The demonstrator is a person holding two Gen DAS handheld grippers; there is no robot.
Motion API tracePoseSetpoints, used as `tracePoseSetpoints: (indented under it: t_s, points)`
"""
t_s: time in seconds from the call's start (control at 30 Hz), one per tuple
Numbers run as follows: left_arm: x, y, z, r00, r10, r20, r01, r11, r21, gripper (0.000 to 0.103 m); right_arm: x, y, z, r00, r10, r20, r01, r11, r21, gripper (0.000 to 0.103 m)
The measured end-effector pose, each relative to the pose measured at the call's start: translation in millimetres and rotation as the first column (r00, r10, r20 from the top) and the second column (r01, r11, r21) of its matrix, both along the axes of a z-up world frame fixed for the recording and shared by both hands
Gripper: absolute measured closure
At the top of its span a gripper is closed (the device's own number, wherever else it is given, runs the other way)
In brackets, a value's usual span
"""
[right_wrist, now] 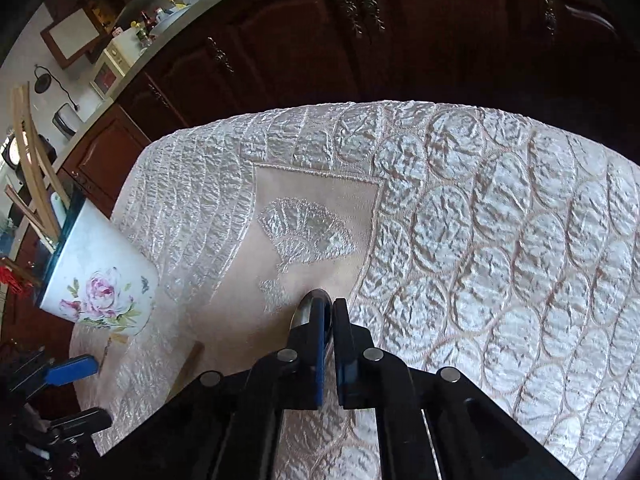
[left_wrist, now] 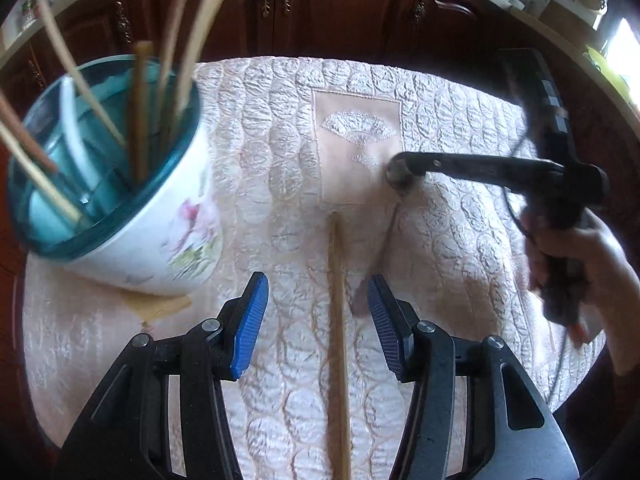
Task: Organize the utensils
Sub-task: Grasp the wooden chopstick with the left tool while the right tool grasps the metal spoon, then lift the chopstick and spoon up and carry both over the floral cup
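A white floral cup with a teal rim stands at the left and holds several chopsticks and a white utensil; it also shows in the right wrist view. A wooden chopstick lies on the quilted cloth between the open jaws of my left gripper. My right gripper is shut on a metal spoon, whose bowl pokes out past the pads. In the left wrist view the right gripper hovers over the cloth's middle panel with the spoon at its tip.
A pink quilted cloth covers the table. Dark wooden cabinets stand behind it. A brown stain marks the cloth beside the cup. The left gripper shows at the lower left of the right wrist view.
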State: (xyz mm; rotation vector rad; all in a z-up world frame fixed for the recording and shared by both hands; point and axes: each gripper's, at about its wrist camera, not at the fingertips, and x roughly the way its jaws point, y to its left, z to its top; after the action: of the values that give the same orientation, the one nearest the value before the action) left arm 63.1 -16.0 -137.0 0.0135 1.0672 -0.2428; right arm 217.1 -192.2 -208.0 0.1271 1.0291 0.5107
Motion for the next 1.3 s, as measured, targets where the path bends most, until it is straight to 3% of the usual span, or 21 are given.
tracePoseSetpoints:
  t_s: [0.33,0.5,0.53,0.57,0.63,0.7,0.87,1.3]
  points:
    - [33.3,-27.2,-29.5,0.998,-0.038,-0.059,0.04,0.998,0.043,0.053,-67.2,-52.9,-4.1,0.991,0.098,-0.087,-0.097,0.995,0.016,0.1]
    - [47.7,-39.7,-44.7,0.997,-0.021,-0.079,0.027,0.997,0.078,0.07,-77.6,-62.9,-11.9,0.992,0.075,-0.1,-0.072,0.997,0.041,0.1]
    - [49.1,-40.4,-44.9,0.997,-0.02,-0.075,0.025,0.997,0.074,0.076,-77.8,-63.2,-12.8,0.993,0.069,-0.099,-0.064,0.997,0.046,0.1]
    - [50.5,-41.0,-45.1,0.997,-0.025,-0.08,0.03,0.998,0.064,0.091,-79.3,-66.2,-12.9,0.993,0.065,-0.098,-0.06,0.997,0.05,0.1]
    - [50.7,-35.5,-43.2,0.994,-0.022,-0.103,0.023,1.0,0.008,0.099,-82.7,-65.0,-11.3,0.994,0.061,-0.087,-0.057,0.998,0.041,0.1]
    - [47.3,-27.8,-37.8,0.994,-0.028,-0.11,0.023,0.999,-0.043,0.099,-84.5,-54.0,-6.9,0.996,0.059,-0.061,-0.058,0.998,0.012,0.1]
    - [23.1,-1.7,-3.5,0.998,-0.019,-0.058,0.014,0.996,-0.089,0.099,-95.1,-43.1,16.6,0.997,0.075,-0.001,-0.075,0.997,-0.001,0.1]
    - [-31.5,28.8,72.0,0.993,0.009,0.12,0.006,0.992,-0.129,0.099,-127.1,-15.0,73.2,0.987,0.104,0.126,-0.096,0.993,-0.071,0.1]
